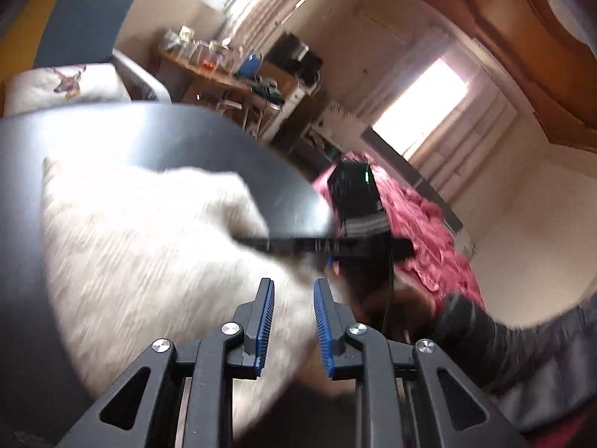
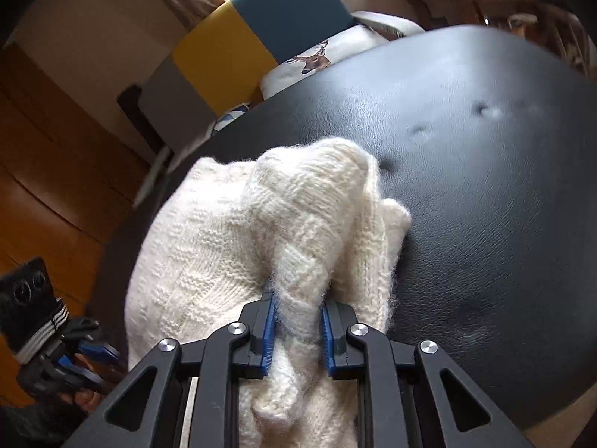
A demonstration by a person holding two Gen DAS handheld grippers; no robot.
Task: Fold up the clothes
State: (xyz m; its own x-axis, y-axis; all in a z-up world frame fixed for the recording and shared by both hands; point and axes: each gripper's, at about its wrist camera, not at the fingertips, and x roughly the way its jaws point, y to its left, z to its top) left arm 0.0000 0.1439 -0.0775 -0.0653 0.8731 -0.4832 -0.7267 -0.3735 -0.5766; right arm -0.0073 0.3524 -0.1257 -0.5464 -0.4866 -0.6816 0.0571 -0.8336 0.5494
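A cream knitted sweater (image 2: 224,242) lies bunched on a round black leather surface (image 2: 485,186). My right gripper (image 2: 298,298) is shut on a raised fold of the knit, and the wool bulges up between its blue pads. In the left wrist view the sweater (image 1: 149,261) is blurred and lies below and ahead of my left gripper (image 1: 294,283). That gripper's blue pads stand apart with nothing pinched between them. In the right wrist view the left gripper (image 2: 89,343) sits low at the left, off the edge of the leather surface.
A blue and yellow chair (image 2: 291,7) with a deer-print cushion (image 2: 317,59) stands behind the black surface. Pink fabric (image 1: 429,231) lies heaped beyond the surface's edge. A cluttered wooden table (image 1: 224,71) is at the back. Wooden cabinet doors (image 2: 44,186) are on the left.
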